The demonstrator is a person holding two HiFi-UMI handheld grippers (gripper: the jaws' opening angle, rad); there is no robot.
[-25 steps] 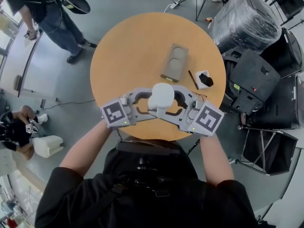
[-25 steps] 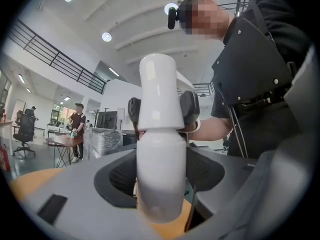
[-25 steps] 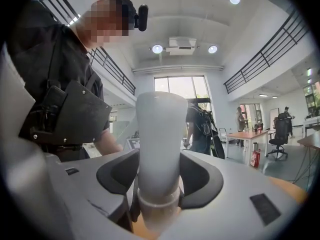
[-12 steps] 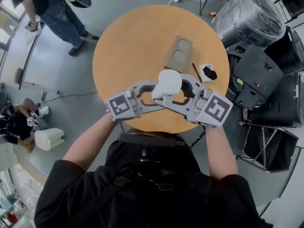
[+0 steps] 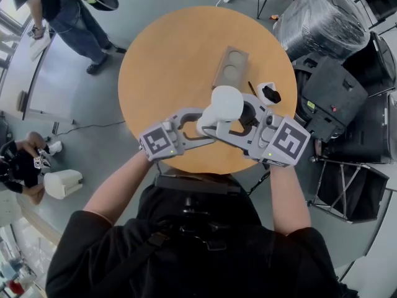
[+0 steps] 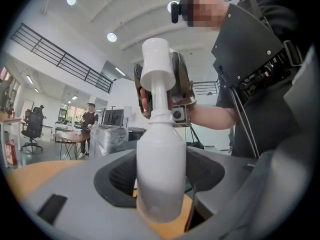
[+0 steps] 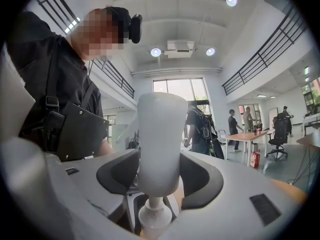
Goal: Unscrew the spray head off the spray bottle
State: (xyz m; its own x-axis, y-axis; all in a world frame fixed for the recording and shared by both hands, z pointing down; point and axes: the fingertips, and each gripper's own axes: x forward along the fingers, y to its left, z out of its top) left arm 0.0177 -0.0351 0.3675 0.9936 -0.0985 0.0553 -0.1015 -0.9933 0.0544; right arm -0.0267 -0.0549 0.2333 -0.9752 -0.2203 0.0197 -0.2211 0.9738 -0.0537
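Left gripper point(image 5: 205, 126) fingers pinch the body of the white plastic spray bottle point(image 6: 161, 179). Right gripper point(image 5: 239, 121) fingers pinch its white cylindrical spray head point(image 7: 159, 144), over the near edge of the round wooden desk point(image 5: 173, 61). Both grips are unchanged since a second ago and the pair has barely shifted, so the head probably remains screwed on.
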